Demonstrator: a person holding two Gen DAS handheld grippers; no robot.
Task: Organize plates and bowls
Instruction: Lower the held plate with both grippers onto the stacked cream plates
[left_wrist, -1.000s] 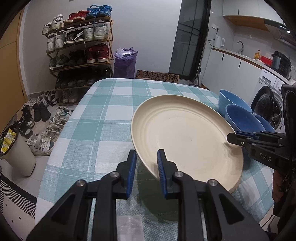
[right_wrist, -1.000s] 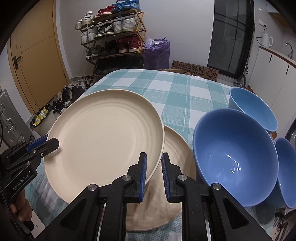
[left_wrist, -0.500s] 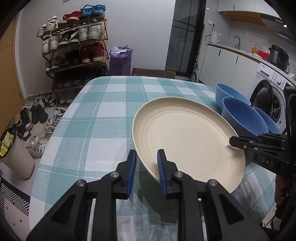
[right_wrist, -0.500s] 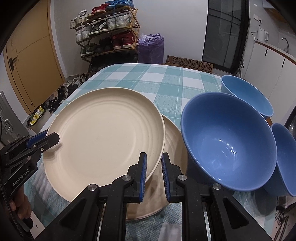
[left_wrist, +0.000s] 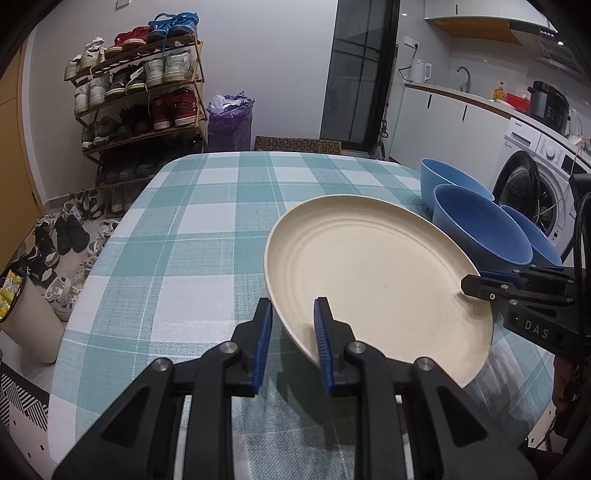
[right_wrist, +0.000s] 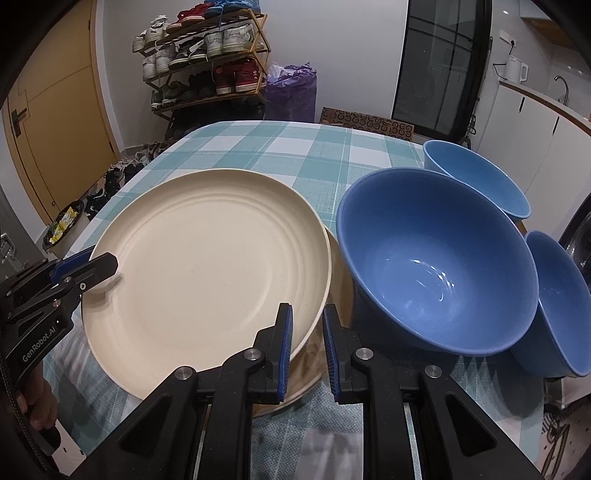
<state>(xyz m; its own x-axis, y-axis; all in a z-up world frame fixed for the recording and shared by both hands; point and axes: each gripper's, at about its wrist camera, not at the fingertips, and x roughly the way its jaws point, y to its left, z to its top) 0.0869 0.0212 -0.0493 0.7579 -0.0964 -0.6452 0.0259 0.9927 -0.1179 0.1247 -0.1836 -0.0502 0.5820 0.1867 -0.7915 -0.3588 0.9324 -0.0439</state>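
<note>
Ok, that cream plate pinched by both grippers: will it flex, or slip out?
The cream plate looks rigid: held at two opposite edges, it shows no sag. Its matte, ridged surface probably grips fairly well, but the left gripper and right gripper catch only the thin rim, so it could pivot. It likely weighs little.

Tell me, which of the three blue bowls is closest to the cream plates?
The big middle bowl: it sits right beside the plates, while the far bowl and right-hand bowl lie beyond it.

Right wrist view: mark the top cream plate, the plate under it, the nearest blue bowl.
top cream plate (right_wrist: 207, 266), right wrist view, centre well
lower cream plate (right_wrist: 338, 273), right wrist view, exposed right rim
nearest blue bowl (right_wrist: 432, 269), right wrist view, inner bottom
</note>
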